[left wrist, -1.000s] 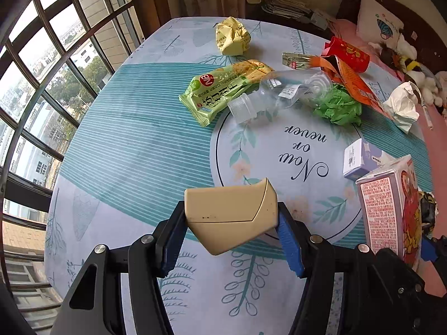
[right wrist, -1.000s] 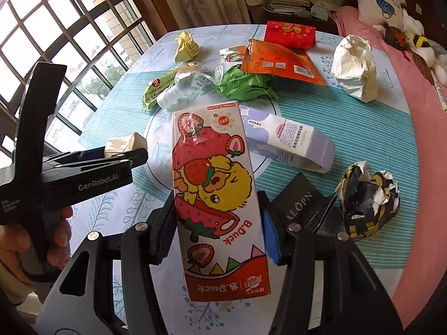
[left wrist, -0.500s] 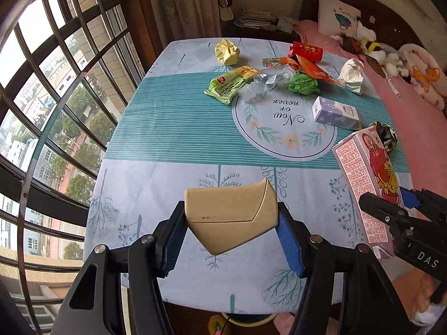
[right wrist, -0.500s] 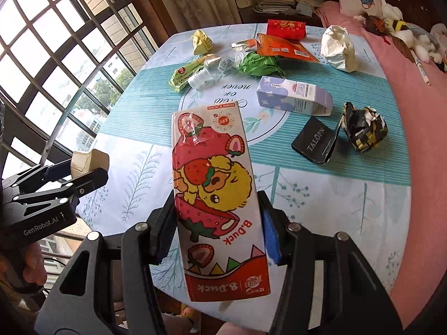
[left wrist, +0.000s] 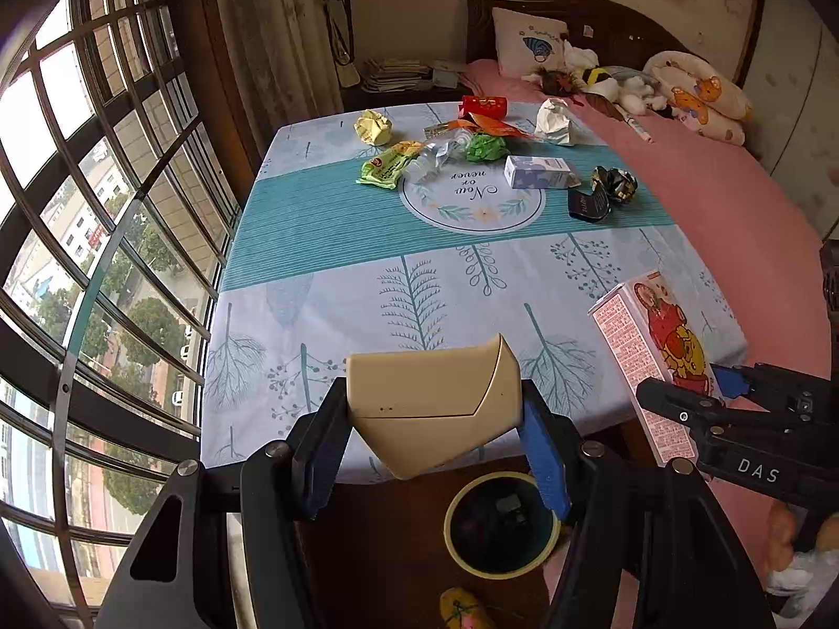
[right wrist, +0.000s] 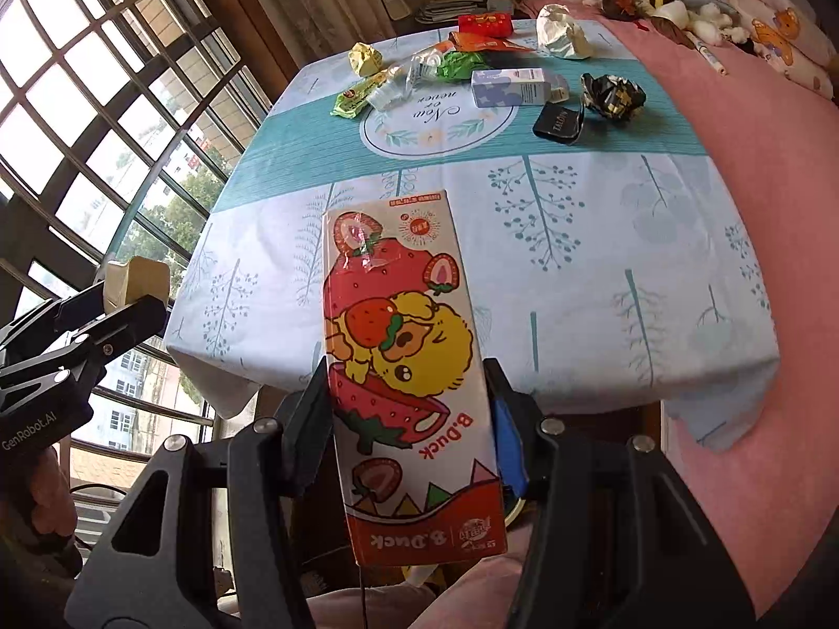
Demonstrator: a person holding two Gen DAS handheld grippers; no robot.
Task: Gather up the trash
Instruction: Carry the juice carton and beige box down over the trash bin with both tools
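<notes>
The left tool (left wrist: 435,419) is clamped on a beige carton piece (left wrist: 432,401), pinched across its flat sides, and the right tool (right wrist: 409,419) is clamped on a strawberry drink carton (right wrist: 406,367) around its lower half, its long body reaching forward over the near bench (left wrist: 367,272) edge. Both look light and empty. The cardboard seems stiff enough to hold its shape yet liable to dent under a harder squeeze, and the printed faces look glossy, so taking them across the wide flat sides as now seems safest.

Below the left tool, on the dark floor, a yellow-rimmed bin (left wrist: 498,521) stands open just off the near bench edge. The beige piece hangs nearly over its left rim. The tall carton may need tipping end-down to clear the rim.

The near half of the bench is bare cloth, so there is open room to swing back. The remaining litter sits at the far end: a green snack wrapper (left wrist: 385,167), a clear plastic bottle (left wrist: 435,157), a pale milk box (left wrist: 537,172) and a black pouch (left wrist: 587,205). The pink bed (left wrist: 734,199) crowds the right side, the window (left wrist: 78,209) the left.
</notes>
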